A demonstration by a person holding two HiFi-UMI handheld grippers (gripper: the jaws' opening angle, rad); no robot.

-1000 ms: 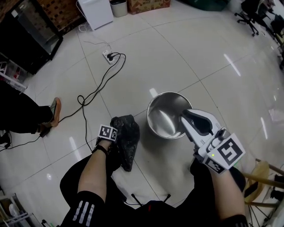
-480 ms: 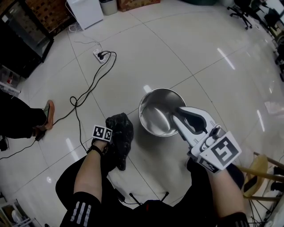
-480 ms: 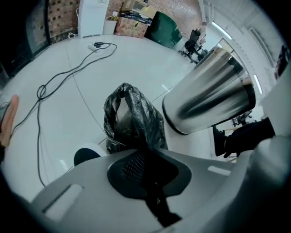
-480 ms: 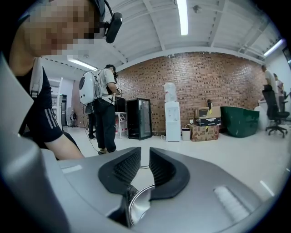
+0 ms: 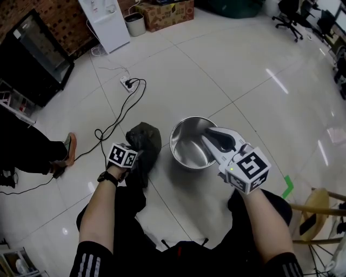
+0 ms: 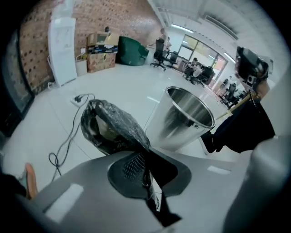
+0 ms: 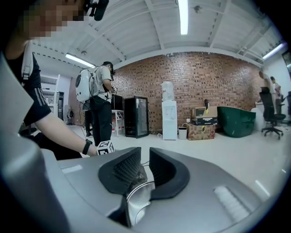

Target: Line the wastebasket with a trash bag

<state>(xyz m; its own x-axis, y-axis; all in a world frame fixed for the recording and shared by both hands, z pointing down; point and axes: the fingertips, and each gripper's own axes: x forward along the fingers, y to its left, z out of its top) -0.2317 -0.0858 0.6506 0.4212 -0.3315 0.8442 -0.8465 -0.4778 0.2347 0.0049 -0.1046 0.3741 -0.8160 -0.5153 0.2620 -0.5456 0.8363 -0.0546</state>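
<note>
A round steel wastebasket [image 5: 189,143] stands on the white tile floor. My right gripper [image 5: 210,135] reaches over its near right side and is shut on the rim; in the right gripper view the curved rim [image 7: 136,193] runs between the jaws of that gripper [image 7: 142,157]. My left gripper [image 6: 145,157] is shut on a crumpled black trash bag [image 6: 109,125]. The bag [image 5: 143,140] hangs bunched just left of the wastebasket [image 6: 182,118], beyond the left gripper's marker cube [image 5: 121,156]. The left jaws are hidden in the head view.
A power strip with a black cable [image 5: 130,84] lies on the floor to the far left. Another person's foot [image 5: 69,147] is at the left edge. A black cabinet [image 5: 32,54], a water dispenser [image 5: 105,21] and boxes [image 5: 165,12] line the far wall. A wooden stool [image 5: 319,211] stands right.
The bag lay on the floor under my left gripper; now the gripper has risen with the bag hanging from it. My right gripper has stayed on the wastebasket's rim.
</note>
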